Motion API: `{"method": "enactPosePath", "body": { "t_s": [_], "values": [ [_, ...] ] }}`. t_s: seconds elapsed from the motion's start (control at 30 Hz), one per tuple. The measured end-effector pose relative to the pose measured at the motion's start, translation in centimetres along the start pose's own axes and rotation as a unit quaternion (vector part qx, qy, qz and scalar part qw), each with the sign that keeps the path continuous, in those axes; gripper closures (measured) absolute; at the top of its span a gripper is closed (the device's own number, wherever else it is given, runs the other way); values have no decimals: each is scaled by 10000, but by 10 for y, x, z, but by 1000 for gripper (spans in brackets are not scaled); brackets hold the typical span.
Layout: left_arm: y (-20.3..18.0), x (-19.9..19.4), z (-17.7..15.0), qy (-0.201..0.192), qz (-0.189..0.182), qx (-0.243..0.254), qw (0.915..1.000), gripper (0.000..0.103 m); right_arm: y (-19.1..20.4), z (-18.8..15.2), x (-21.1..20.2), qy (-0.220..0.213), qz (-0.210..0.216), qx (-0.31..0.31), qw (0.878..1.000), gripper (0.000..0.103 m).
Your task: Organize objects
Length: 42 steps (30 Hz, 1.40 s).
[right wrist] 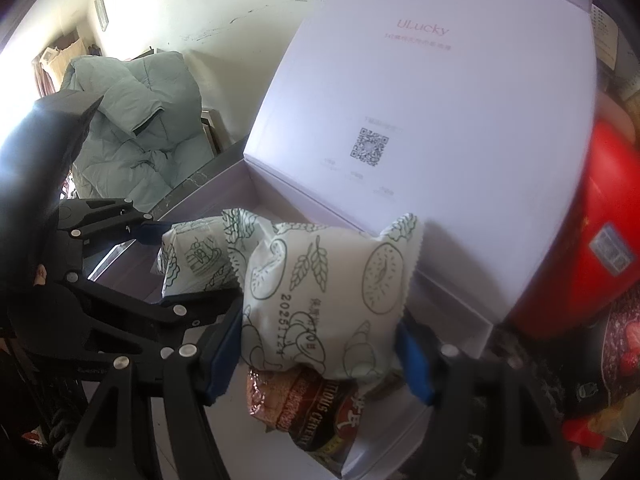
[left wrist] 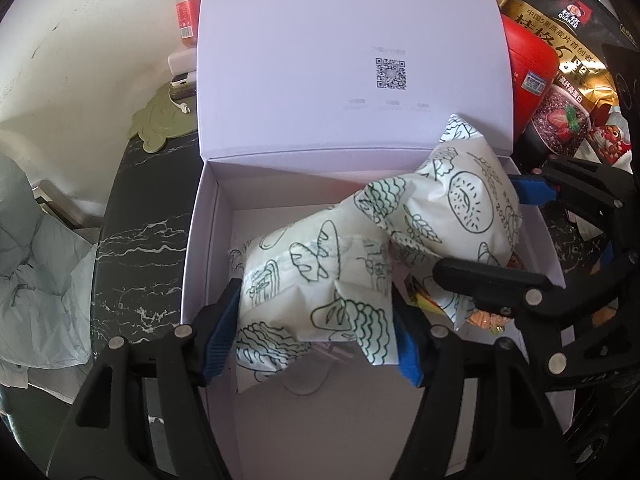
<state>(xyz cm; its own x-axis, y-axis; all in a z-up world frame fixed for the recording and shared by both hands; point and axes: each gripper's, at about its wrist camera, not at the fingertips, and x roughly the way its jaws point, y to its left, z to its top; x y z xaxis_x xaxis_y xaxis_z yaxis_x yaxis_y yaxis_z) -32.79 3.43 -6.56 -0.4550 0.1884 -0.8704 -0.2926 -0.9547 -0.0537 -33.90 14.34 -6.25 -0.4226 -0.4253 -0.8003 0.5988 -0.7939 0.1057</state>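
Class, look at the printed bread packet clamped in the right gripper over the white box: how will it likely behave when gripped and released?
The bread packet bulges between the right gripper pads, so it is probably soft, light and crushable. Its crinkly wrapper may slip. Released, it should flop into the white box, not roll.

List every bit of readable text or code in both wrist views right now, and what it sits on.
"uLucky": box lid, pink print.
QR code: same lid; the captions around it are too faint.
"20251124": pastry packet in the right gripper.
"QUAKER" plus large Chinese characters: oat bag.
"...TIOUS CEREAL", partly hidden: brown sachet in the box.
Red jar label: too small.
Left gripper's packet: drawings only.
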Motion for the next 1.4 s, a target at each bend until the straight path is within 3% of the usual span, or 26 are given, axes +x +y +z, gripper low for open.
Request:
{"method": "enactPosePath", "body": {
  "t_s": [0.33, 0.47, 0.8, 1.4],
  "values": [
    [0, 1, 2, 38, 128, -132, 9998, 34, -4, 3, 2, 93, -20, 111, 9999, 28],
    [1, -1, 3, 16, 211, -126, 9997, 33, -4, 4, -5, -4, -133, 117, 9998, 21],
    [-3, -15, 3, -83, 303, -179, 9993, 30, -9, 5, -25, -164, -338, 286, 9989, 20],
    [-7, -59, 8, -666, 561, -279, 9958, 30, -12, 2, -63, -292, -722, 732, 9943, 20]
  ]
}}
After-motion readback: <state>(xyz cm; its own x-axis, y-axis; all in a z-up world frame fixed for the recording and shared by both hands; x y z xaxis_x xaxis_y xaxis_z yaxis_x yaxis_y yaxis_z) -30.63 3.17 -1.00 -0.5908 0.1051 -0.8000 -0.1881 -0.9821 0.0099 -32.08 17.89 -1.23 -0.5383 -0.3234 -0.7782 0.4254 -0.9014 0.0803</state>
